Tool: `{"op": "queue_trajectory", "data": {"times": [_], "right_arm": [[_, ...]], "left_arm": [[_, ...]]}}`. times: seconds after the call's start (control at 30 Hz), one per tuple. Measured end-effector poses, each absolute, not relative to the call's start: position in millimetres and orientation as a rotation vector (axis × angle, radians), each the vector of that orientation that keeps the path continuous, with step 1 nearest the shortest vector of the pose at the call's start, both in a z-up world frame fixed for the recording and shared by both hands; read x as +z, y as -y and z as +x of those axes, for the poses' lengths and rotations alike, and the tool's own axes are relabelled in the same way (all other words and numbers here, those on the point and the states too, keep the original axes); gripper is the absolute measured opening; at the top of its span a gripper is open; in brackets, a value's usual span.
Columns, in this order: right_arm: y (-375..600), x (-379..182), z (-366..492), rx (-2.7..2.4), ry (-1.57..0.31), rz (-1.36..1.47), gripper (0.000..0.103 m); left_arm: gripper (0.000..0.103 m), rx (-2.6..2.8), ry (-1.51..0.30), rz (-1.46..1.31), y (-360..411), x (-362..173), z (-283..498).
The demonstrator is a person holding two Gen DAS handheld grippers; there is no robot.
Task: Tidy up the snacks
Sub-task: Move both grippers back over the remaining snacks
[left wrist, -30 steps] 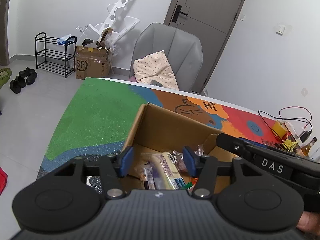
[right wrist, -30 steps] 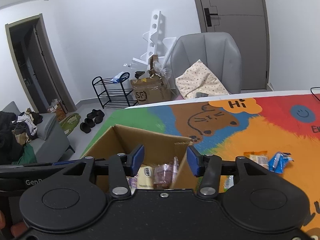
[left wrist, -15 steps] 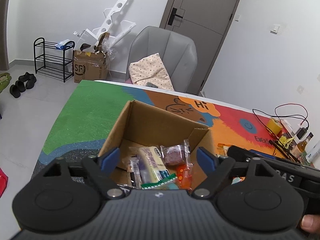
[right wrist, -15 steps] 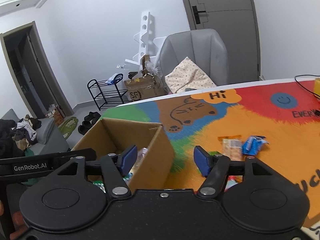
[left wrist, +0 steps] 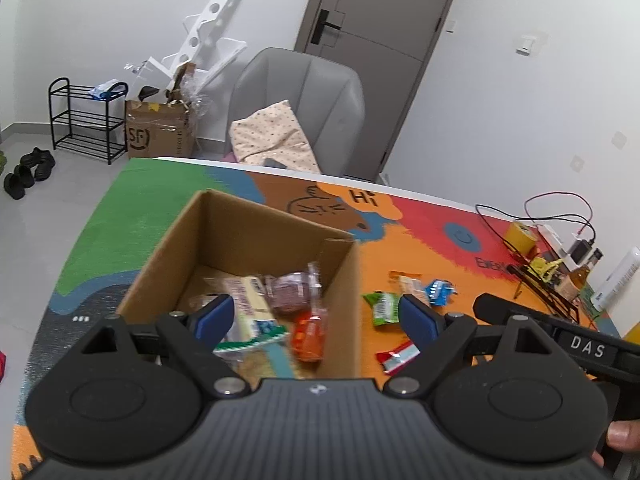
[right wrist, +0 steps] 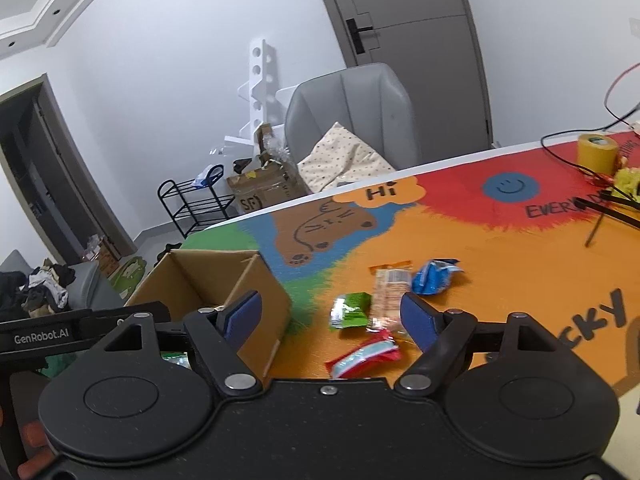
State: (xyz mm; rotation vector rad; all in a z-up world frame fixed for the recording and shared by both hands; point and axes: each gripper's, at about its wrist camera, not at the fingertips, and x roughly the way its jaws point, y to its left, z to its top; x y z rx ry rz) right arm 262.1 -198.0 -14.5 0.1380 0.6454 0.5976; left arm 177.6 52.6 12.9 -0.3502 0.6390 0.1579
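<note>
Left wrist view: the left gripper [left wrist: 316, 316] is seen over the near rim of the cardboard box [left wrist: 224, 236], its jaws having just been opening, spread wide with nothing pressed between them; several snacks lie inside the box. At 3 o'clock of the box, bare orange desk [left wrist: 384, 256] is left between its right wall and the loose snacks [left wrist: 382, 308]. In the right wrist view, the right gripper [right wrist: 332, 316], likewise just opening and empty, is held above the red packet [right wrist: 364, 356], with open desk beyond at 1 o'clock.
</note>
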Motion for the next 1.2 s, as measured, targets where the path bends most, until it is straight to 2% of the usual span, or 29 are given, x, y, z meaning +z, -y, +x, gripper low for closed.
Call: {"op": "queue_trajectory", "data": {"times": [0.83,1.13,1.2], "right_arm": [[277,-36,285,0.51,-0.658,0.239,0.079],[287,-52,300,0.526,-0.684,0.262,0.079],[287,-56,303,0.533,-0.689,0.262,0.079]], "left_arm": [[0.088,0.036,-0.662,-0.257,29,5,212],[0.083,0.026,-0.709,-0.215,50,-11,232],[0.078,0.027,-0.725,-0.208,54,-16,237]]}}
